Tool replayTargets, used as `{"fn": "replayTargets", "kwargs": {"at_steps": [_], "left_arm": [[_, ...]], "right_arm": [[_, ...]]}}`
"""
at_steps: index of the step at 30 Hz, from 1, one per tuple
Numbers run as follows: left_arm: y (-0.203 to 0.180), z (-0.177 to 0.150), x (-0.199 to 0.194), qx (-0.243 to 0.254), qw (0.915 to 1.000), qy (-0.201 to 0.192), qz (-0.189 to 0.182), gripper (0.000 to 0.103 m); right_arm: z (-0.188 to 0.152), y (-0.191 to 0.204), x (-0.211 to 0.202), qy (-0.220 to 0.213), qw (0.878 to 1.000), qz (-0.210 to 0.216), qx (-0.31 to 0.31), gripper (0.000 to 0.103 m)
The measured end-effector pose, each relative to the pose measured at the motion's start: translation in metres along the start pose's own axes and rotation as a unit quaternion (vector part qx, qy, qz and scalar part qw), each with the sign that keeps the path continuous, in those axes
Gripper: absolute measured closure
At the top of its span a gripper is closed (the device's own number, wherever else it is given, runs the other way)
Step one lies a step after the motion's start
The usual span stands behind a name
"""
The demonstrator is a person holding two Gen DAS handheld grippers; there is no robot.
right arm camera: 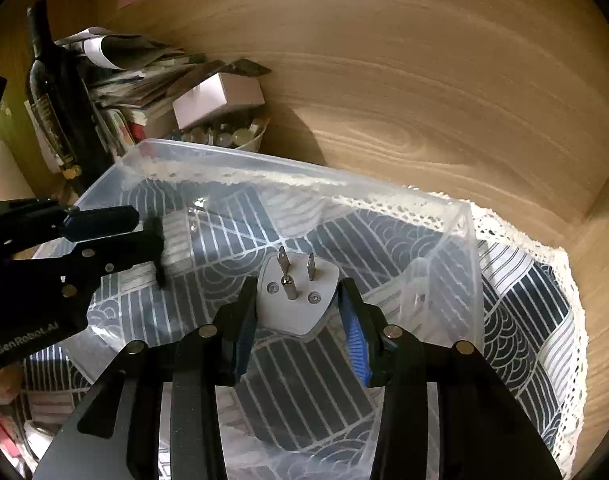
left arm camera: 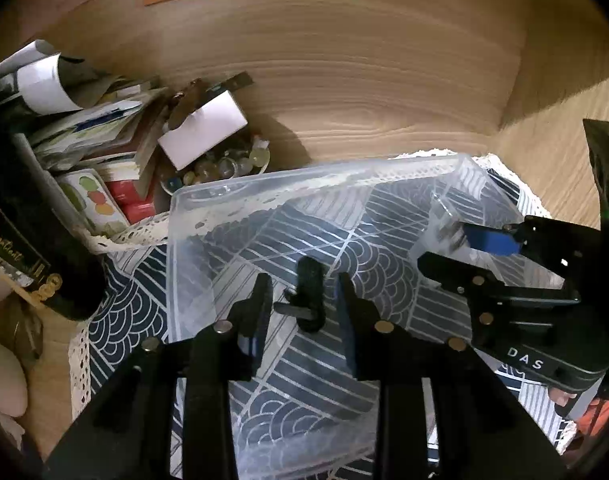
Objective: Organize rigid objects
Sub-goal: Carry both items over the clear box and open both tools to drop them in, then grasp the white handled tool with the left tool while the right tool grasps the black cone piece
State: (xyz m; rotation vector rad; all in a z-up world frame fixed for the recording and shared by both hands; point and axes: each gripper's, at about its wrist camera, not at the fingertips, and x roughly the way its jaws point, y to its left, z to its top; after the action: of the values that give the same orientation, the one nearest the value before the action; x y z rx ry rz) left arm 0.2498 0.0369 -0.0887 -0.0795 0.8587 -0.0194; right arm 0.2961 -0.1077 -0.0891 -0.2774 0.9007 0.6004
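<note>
The right gripper (right arm camera: 296, 312) pinches a white plastic plug adapter with three metal prongs (right arm camera: 298, 300). Its two pads press on the adapter's sides, and the prongs point up and away. The adapter hangs over the inside of the clear plastic storage box (right arm camera: 444, 208).

The left gripper (left arm camera: 304, 308) has its fingers spread a little. A small black plastic part with a short side peg (left arm camera: 309, 300) sits between them. The pads do not seem to touch it. It looks as if it lies on the box's floor, but I cannot be sure.

The box stands on a dark blue and white patterned cloth with a lace edge (right arm camera: 536, 304), on a wooden table (left arm camera: 364, 92).

The step looks like putting things into the box. Next, the right fingers would need to open so the adapter lands inside.
</note>
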Motion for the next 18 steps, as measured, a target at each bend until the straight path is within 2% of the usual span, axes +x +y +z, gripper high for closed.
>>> {"fn": "replayTargets", "kwargs": {"at_steps": [2, 5, 9, 11, 16, 18], "left_arm": [[0.002, 0.000, -0.008, -0.004, 1.0000, -0.004, 0.000, 0.056], [0.001, -0.001, -0.028, -0.002, 0.9997, -0.022, 0.007, 0.050], [-0.001, -0.004, -0.052, -0.001, 0.9990, -0.043, 0.010, 0.039], [-0.004, -0.009, -0.067, 0.002, 0.9983, -0.056, 0.014, 0.032], [-0.015, -0.032, -0.097, 0.014, 0.9968, -0.076, 0.022, 0.017], [-0.017, -0.044, -0.103, 0.017, 0.9968, -0.074, 0.025, 0.017]], "right_arm": [[0.001, 0.001, -0.007, -0.010, 1.000, -0.005, 0.002, 0.061], [0.002, 0.001, -0.025, -0.030, 1.000, -0.007, 0.005, 0.051], [0.000, 0.004, -0.053, -0.059, 0.998, -0.012, 0.003, 0.048], [-0.004, 0.006, -0.069, -0.074, 0.997, -0.008, 0.005, 0.042], [-0.018, 0.022, -0.099, -0.105, 0.994, -0.008, -0.007, 0.037], [-0.029, 0.029, -0.108, -0.110, 0.994, -0.008, -0.011, 0.037]]}}
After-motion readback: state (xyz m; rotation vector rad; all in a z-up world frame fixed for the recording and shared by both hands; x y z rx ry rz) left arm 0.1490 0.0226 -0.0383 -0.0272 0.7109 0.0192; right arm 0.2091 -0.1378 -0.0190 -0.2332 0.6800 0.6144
